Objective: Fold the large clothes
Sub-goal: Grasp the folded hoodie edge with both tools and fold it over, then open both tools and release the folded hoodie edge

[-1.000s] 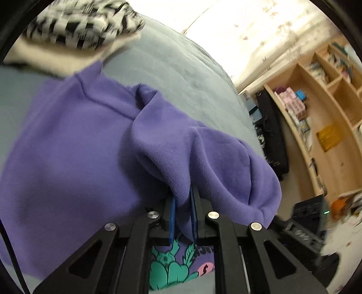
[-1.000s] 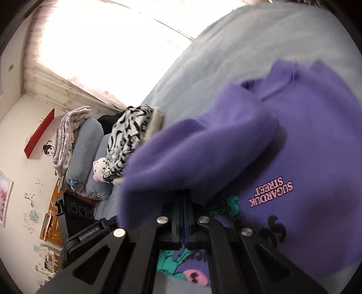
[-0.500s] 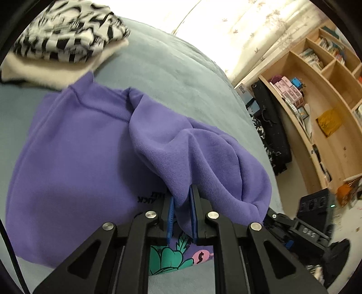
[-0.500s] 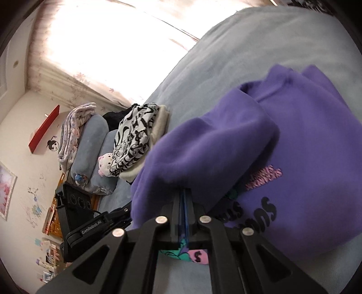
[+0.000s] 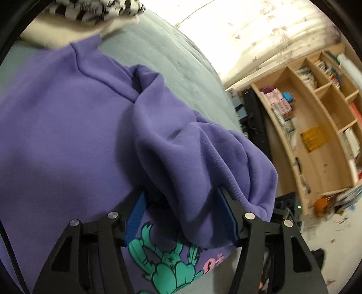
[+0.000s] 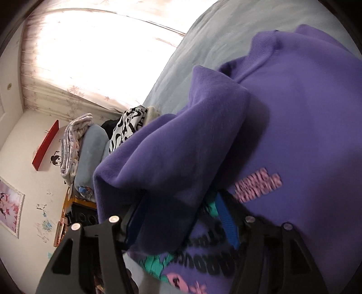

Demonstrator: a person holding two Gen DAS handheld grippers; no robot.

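A purple sweatshirt (image 5: 58,135) with a teal and pink print lies front up on the grey bed (image 5: 163,56). It also fills the right wrist view (image 6: 305,113). Its right sleeve (image 5: 181,153) is folded over the chest and drapes between the jaws of my left gripper (image 5: 181,214), which is open. Its left sleeve (image 6: 169,162) is folded over the chest and lies between the jaws of my right gripper (image 6: 178,217), which is open too. Both sleeves rest loose between the blue pads.
A black-and-white patterned folded garment on a cream one (image 5: 90,13) sits on the bed beyond the collar. A wooden bookshelf (image 5: 316,117) stands right of the bed. Pillows and a folded blanket (image 6: 83,144) are stacked to the left by the curtained window.
Both grippers were shut on the sleeves and have opened wide, letting the sleeves go onto the chest of the sweatshirt. Both have moved closer over the garment.
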